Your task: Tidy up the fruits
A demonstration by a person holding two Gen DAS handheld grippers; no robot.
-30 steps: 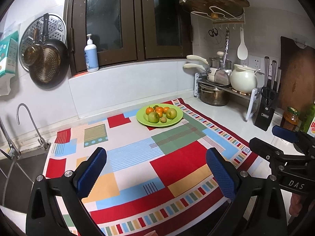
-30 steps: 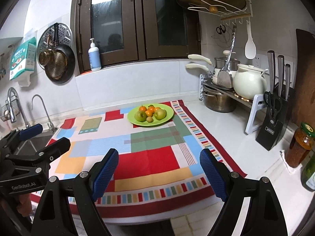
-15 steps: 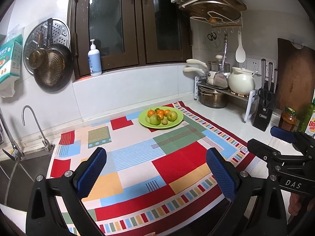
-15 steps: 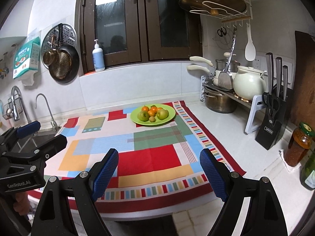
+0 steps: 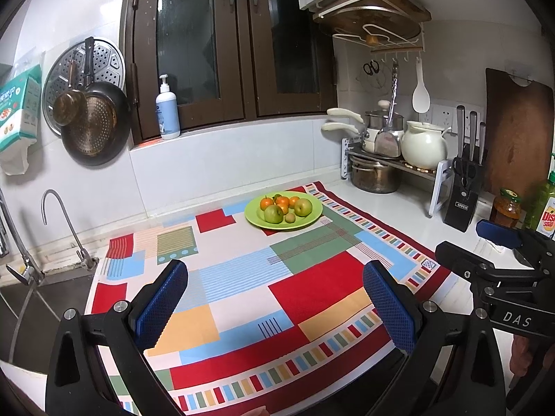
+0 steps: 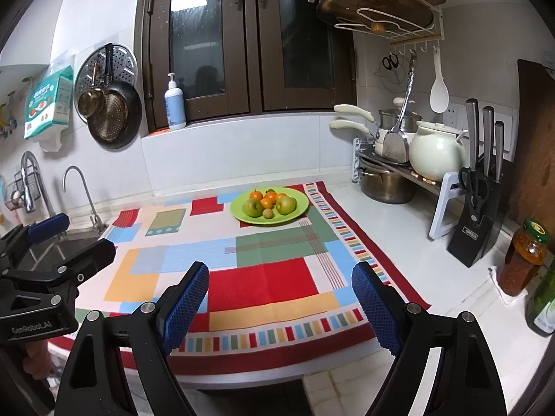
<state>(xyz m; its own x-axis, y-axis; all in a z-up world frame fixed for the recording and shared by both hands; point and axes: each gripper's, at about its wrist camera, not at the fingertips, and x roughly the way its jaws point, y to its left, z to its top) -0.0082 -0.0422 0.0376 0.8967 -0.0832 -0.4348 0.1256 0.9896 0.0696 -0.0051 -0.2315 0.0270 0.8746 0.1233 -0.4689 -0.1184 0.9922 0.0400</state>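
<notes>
A green plate (image 5: 312, 220) (image 6: 301, 209) stands at the far side of a patchwork cloth (image 5: 312, 287) (image 6: 263, 277). It holds two green apples (image 5: 273, 214) (image 6: 253, 207), several small oranges (image 5: 267, 203) (image 6: 267, 202) and a small brownish fruit (image 5: 290, 218) (image 6: 267, 213). My left gripper (image 5: 275, 298) is open and empty, above the cloth's near edge, far from the plate. My right gripper (image 6: 280, 296) is open and empty, also at the near edge. Each gripper shows at the side of the other's view.
A sink with a tap (image 5: 66, 225) lies left of the cloth. At the right are a rack with pots (image 6: 392, 180), a white pot (image 6: 435, 154), a knife block (image 6: 477, 232), a jar (image 6: 522, 260) and a green bottle (image 6: 543, 306). Pans (image 5: 93, 123) hang on the wall.
Both grippers have drawn back and risen from the counter; the plate looks smaller and farther. Both stay open and empty.
</notes>
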